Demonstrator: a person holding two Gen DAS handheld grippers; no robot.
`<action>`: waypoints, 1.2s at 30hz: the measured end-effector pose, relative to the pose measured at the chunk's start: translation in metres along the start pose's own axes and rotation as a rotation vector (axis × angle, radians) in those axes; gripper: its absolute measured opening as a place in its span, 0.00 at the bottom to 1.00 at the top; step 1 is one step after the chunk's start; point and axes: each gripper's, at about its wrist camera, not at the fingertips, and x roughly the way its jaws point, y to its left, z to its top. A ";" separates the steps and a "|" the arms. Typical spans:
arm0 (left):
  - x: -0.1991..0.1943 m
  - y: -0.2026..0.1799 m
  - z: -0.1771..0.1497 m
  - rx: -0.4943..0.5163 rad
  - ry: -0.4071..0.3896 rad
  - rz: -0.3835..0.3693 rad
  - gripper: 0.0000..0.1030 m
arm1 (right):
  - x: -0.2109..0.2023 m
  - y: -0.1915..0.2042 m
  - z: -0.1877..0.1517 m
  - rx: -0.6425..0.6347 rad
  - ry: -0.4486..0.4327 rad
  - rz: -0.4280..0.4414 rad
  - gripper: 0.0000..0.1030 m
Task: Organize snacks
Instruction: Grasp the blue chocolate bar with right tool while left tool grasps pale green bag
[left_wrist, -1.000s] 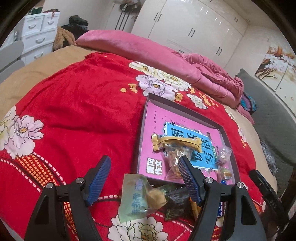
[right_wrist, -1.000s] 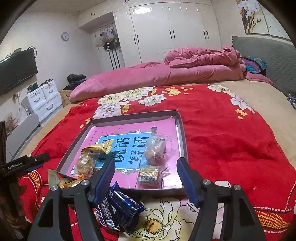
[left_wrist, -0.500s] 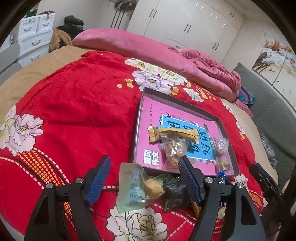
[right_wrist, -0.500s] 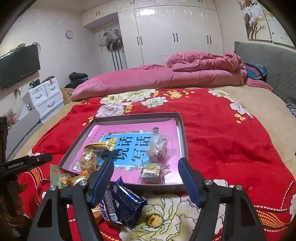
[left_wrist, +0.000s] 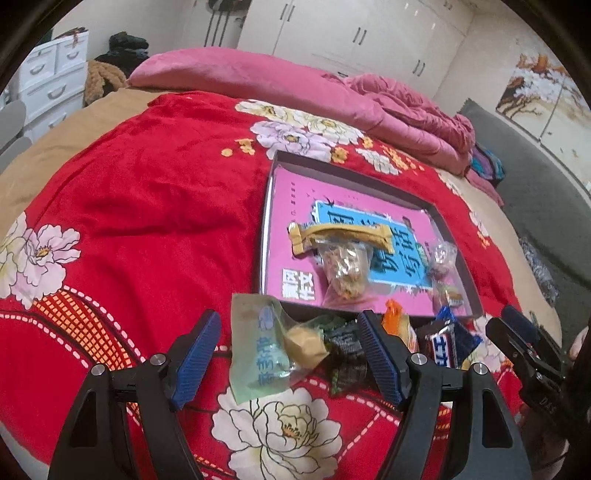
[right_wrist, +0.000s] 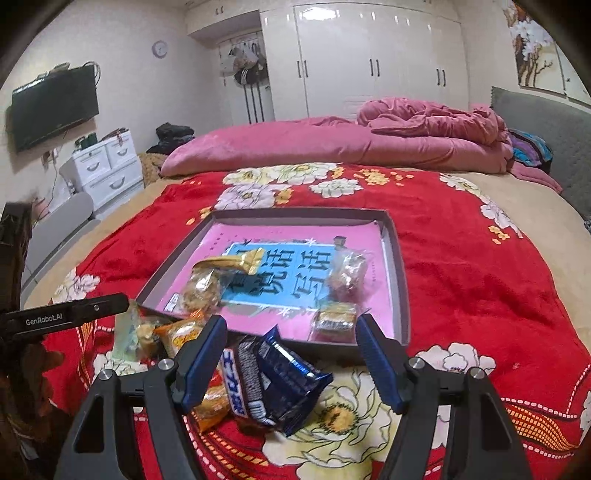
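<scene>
Between the spread, empty jaws of the left gripper (left_wrist: 288, 354) lies a pale green snack packet (left_wrist: 258, 350) on the red blanket (left_wrist: 147, 221). Beyond it sits the tray (left_wrist: 458, 258) holding snacks. The right gripper (right_wrist: 291, 354), also released, hovers over a dark blue wrapper (right_wrist: 280, 380).

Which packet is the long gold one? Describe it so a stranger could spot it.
On the red floral blanket lies a shallow grey tray lined pink and blue. The gold wrapper lies near its middle, above a clear bag of snacks; it alone is long, thin and opaque gold.
</scene>
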 end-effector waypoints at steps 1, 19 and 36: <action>0.001 0.000 -0.001 0.003 0.005 0.001 0.75 | 0.001 0.002 -0.001 -0.006 0.006 0.002 0.70; 0.015 0.007 -0.012 -0.013 0.109 0.014 0.75 | 0.020 0.031 -0.017 -0.106 0.112 0.009 0.70; 0.033 0.008 -0.012 -0.012 0.167 0.044 0.75 | 0.041 0.051 -0.029 -0.251 0.160 -0.113 0.55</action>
